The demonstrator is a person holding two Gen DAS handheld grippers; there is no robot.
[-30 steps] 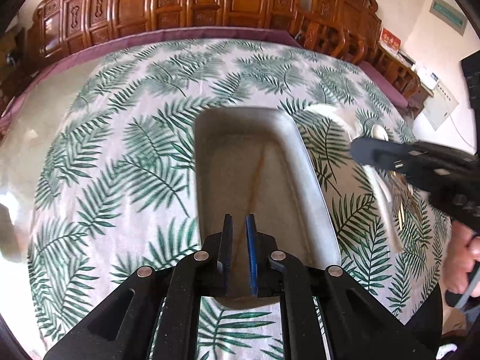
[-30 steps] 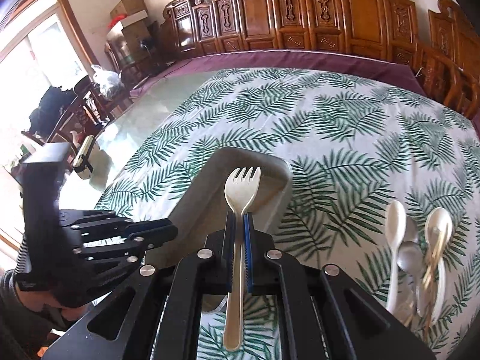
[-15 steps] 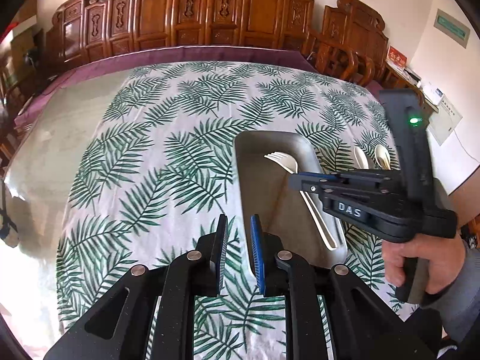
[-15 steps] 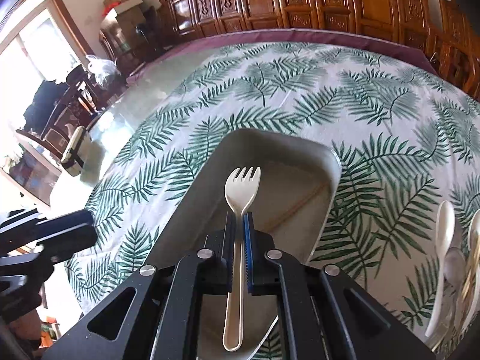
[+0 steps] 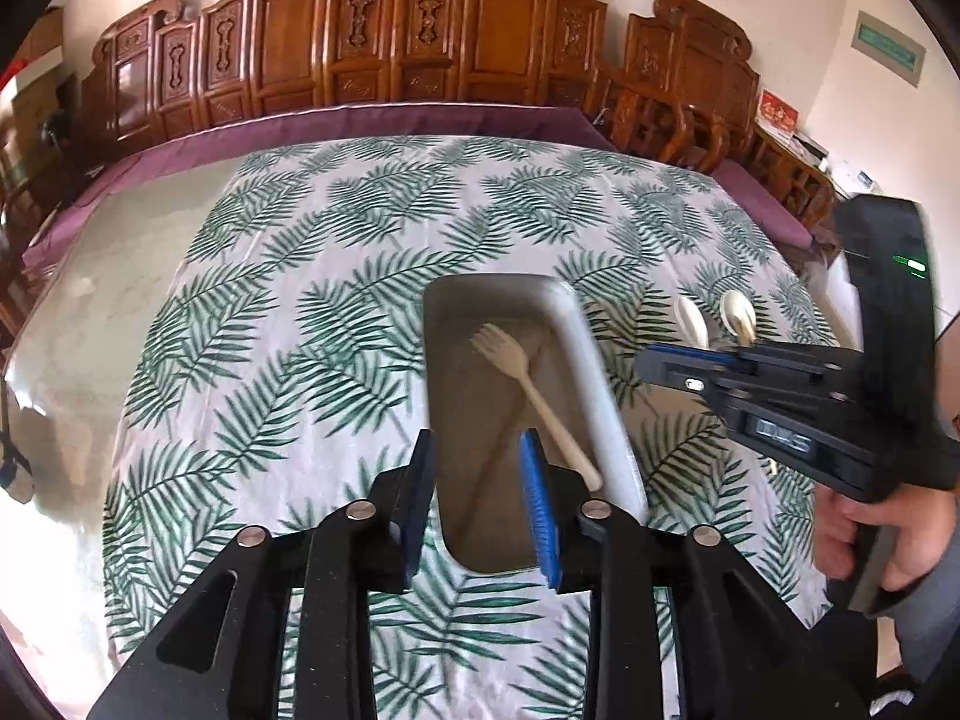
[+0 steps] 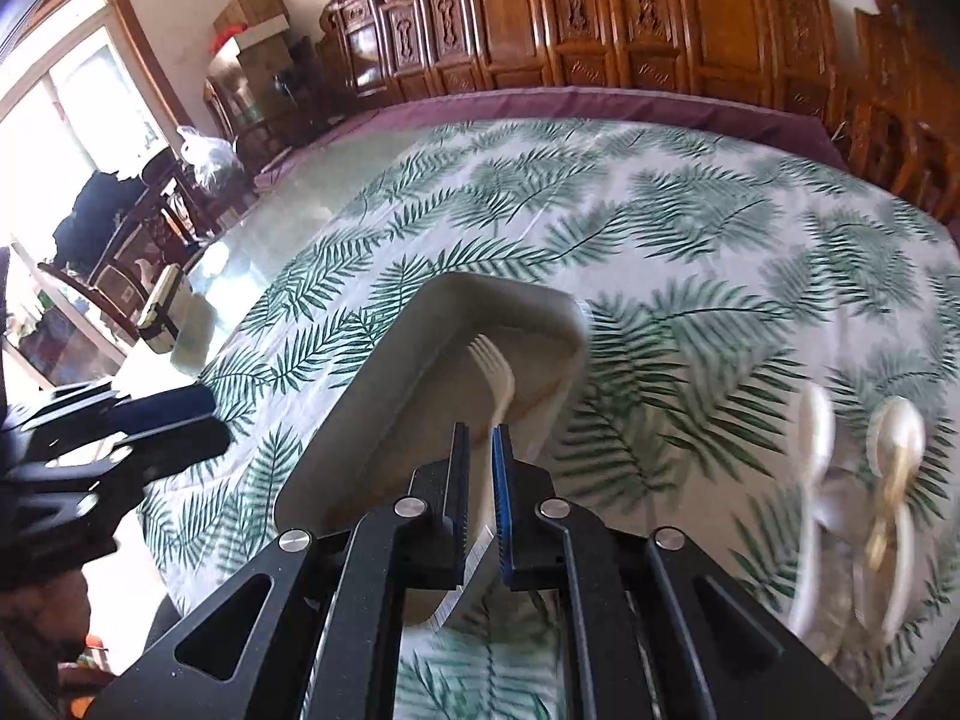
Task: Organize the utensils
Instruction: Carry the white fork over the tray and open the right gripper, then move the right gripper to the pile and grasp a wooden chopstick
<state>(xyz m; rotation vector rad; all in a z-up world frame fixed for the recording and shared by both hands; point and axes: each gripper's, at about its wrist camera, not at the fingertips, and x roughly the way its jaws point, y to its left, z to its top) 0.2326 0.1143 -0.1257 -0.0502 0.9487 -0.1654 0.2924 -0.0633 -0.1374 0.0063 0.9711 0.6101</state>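
Tray point(image 5: 600, 396), mid-bench: fork point(image 5: 528, 384) lying inside. Left tool point(image 5: 480, 498) opening, gripping nothing. Right tool point(image 6: 480, 492) nearly closed, gripping nothing. Spoons point(image 6: 852, 480) lying toward the bench's right edge.

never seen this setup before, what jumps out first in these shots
The palm-leaf tablecloth fills both views, with a long grey tray lying on it in the middle. A pale fork lies loose inside the tray, just beyond the left gripper, whose jaws are opening. Pale spoons cluster on the cloth to the tray's right.
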